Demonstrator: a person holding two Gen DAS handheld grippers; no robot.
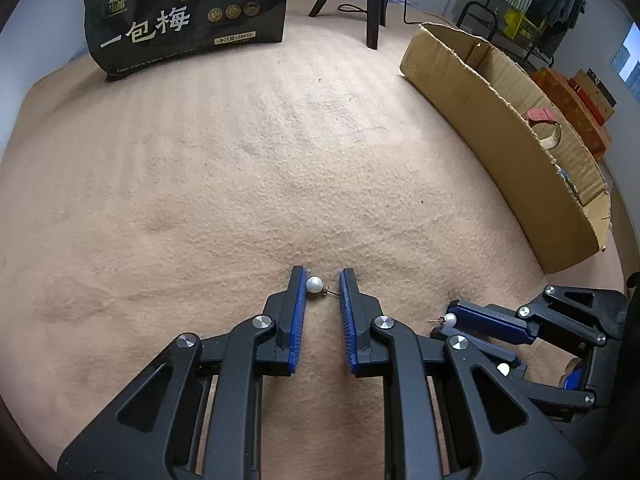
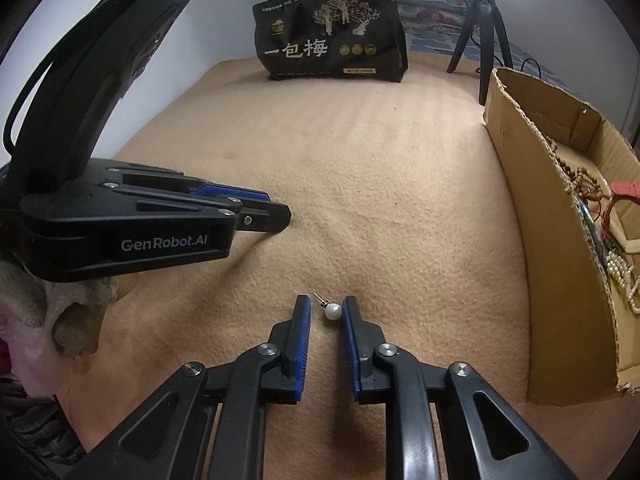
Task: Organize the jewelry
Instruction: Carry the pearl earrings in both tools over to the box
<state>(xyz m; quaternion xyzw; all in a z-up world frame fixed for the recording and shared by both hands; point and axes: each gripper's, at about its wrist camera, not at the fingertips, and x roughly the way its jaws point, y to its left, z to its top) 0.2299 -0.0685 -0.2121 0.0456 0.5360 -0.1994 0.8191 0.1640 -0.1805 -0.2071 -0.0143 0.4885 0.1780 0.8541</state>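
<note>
Two pearl earrings (image 1: 315, 284) (image 2: 332, 312) lie crosswise between spread left tongs (image 1: 323, 284) and right tongs (image 2: 326, 312).

Two pearl earrings lie on the tan blanket (image 1: 240, 160): one pearl earring (image 1: 315, 284) sits between the jaws of the left gripper (image 1: 322, 288), and a second pearl earring (image 2: 333, 311) sits between the jaws of the right gripper (image 2: 326, 312). That makes two grippers, each with two blue-padded fingers. One cardboard box (image 2: 560, 280) stands at the right edge, one black snack bag (image 2: 332, 50) at the far end, and one black tripod (image 2: 482, 20) beside the bag. Inside the box the strands are tangled: at least one string of brown wooden beads (image 2: 568, 176) and one of small white pearls (image 2: 620, 276); the exact number cannot be told.
</note>
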